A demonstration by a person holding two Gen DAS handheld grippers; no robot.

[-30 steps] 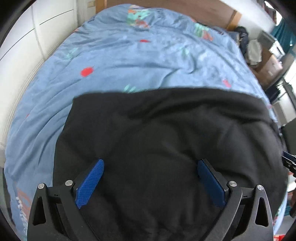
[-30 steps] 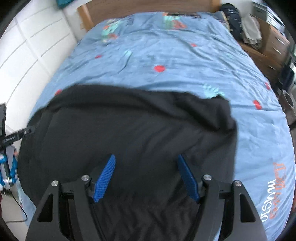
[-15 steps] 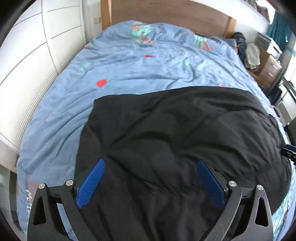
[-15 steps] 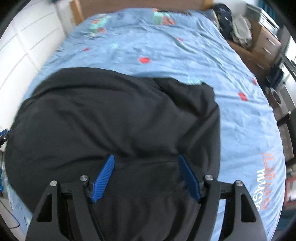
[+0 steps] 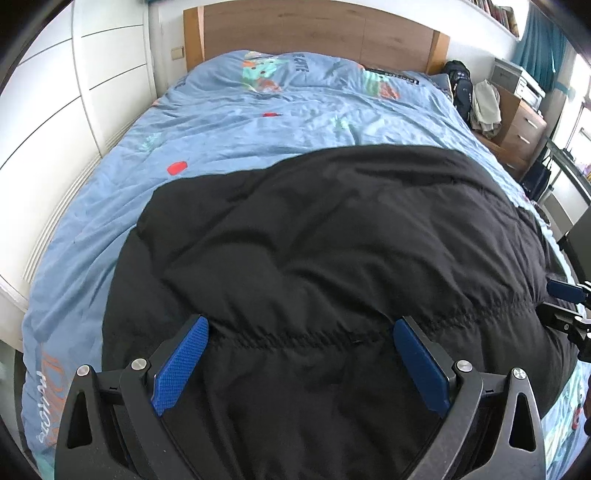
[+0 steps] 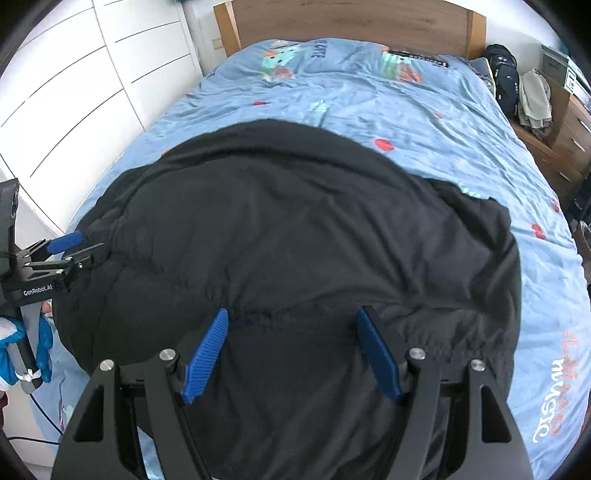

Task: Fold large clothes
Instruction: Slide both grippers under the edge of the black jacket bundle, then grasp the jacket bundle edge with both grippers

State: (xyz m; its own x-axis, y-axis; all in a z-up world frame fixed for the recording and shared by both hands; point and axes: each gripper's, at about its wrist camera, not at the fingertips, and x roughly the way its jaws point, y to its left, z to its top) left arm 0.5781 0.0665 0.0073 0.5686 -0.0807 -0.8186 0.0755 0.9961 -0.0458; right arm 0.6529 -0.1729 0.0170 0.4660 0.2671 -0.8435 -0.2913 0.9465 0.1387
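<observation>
Closest to me, my left gripper [image 5: 299, 354] and right gripper [image 6: 291, 350] both stand spread wide over the black padded jacket [image 5: 332, 258], pads clear of the cloth and nothing pinched, so far as I can tell (the fisheye hides what lies under the fingers). Compared with a second ago, both have drawn back and the jacket shows more fully, lying in a rounded, folded heap at the foot of the blue duvet [image 5: 258, 122]. I judge this fold laid down, the next still ahead. Beyond, the wooden headboard [image 5: 314, 33].
</observation>
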